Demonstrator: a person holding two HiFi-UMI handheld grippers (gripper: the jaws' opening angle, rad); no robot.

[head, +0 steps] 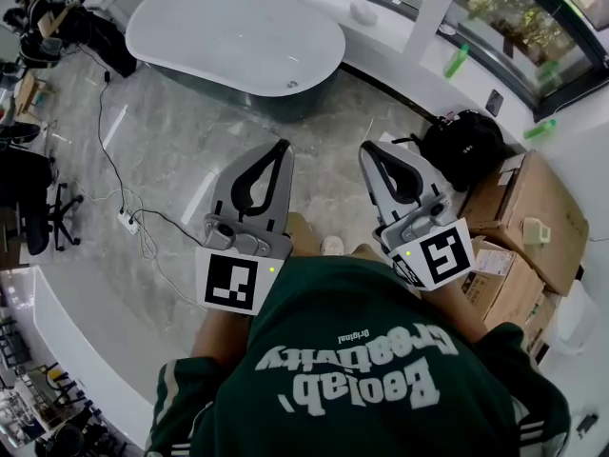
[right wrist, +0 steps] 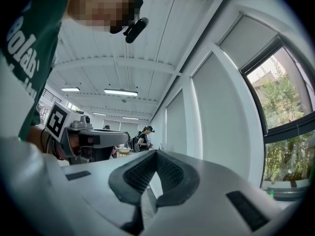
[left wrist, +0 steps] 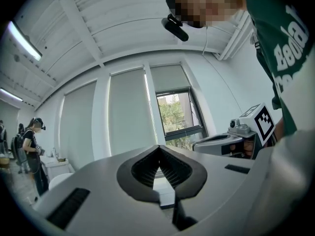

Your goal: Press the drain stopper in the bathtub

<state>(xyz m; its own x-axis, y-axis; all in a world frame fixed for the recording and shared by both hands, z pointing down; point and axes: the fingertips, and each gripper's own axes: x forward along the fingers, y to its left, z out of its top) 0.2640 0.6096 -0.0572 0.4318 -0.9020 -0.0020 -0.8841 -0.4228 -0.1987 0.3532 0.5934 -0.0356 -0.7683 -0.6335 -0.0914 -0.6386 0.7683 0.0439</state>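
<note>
The white oval bathtub (head: pixel 238 31) stands on the marble floor at the top of the head view. A small dark drain stopper (head: pixel 292 85) shows near the tub's right end. My left gripper (head: pixel 283 147) and right gripper (head: pixel 366 150) are held side by side in front of the person's green shirt, well short of the tub. Both are shut, with nothing between the jaws. The left gripper view has its shut tips (left wrist: pixel 158 147) against blinds and a window; the right gripper view has its shut tips (right wrist: pixel 156 153) against the ceiling. Neither gripper view shows the tub.
A black backpack (head: pixel 466 146) and cardboard boxes (head: pixel 523 208) lie on the floor to the right. A power strip with cable (head: pixel 128 222) and an office chair (head: pixel 38 208) are at the left. Green bottles (head: pixel 457 62) stand on the sill. Another person (right wrist: pixel 142 137) stands far off.
</note>
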